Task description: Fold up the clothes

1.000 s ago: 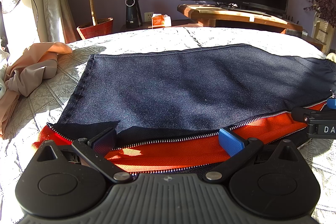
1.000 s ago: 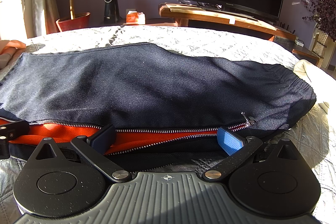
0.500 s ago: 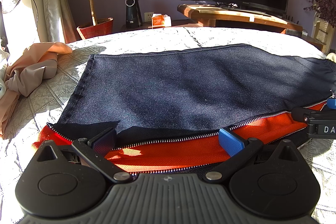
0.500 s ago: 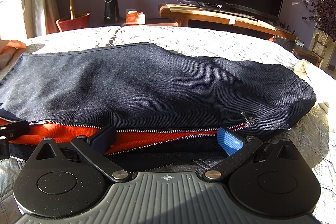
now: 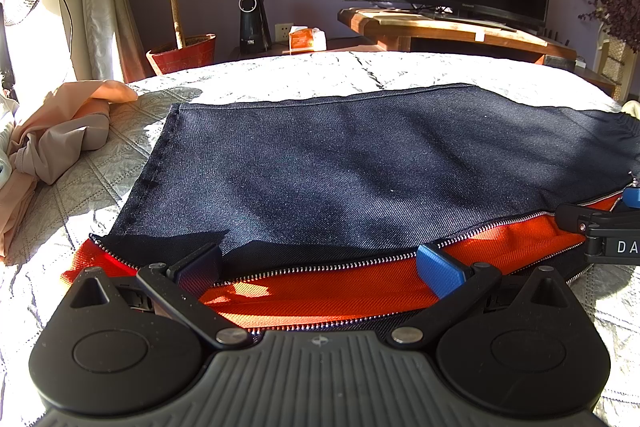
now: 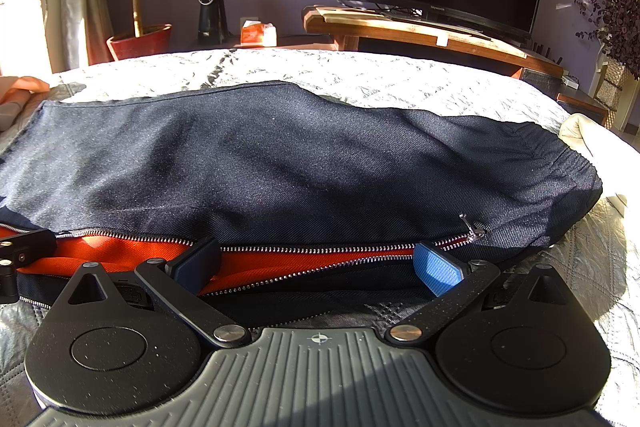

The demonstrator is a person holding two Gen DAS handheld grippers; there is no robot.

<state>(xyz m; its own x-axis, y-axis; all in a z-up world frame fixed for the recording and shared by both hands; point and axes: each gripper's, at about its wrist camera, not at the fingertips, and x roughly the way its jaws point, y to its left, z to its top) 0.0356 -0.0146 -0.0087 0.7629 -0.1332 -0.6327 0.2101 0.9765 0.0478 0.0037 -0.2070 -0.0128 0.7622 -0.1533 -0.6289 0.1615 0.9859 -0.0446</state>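
- Left wrist view: the left gripper (image 5: 319, 265) sits low at the near edge of the dark navy denim garment with an orange lining (image 5: 360, 167), its two fingers spread wide. The dark left pad (image 5: 199, 263) touches the navy flap; the blue right pad (image 5: 438, 269) rests against the silver zipper teeth (image 5: 320, 269) and the orange cloth. Nothing is pinched between them, so the jaws stand released.
- The garment spreads forward and to the right of this gripper across the pale grey quilted bedspread (image 5: 320, 71), with the unzipped opening right at the fingertips.
- Just to its right, the black side of the right gripper (image 5: 600, 227) shows at the same zipper edge.
- A crumpled peach-coloured cloth (image 5: 60, 131) lies well off to the left.
- Right wrist view: the right gripper (image 6: 318, 267) is likewise wide apart, gripping nothing. Its dark pad (image 6: 198, 263) lies on the orange lining, and its blue pad (image 6: 436, 269) lies by the zipper, just below the small metal zipper pull (image 6: 472, 227).
- The navy garment (image 6: 300, 155) stretches ahead and to both sides, its gathered end off to the right.
- Containers: a red plant pot (image 6: 138, 41) beyond the bed holds a slim-trunked tree.
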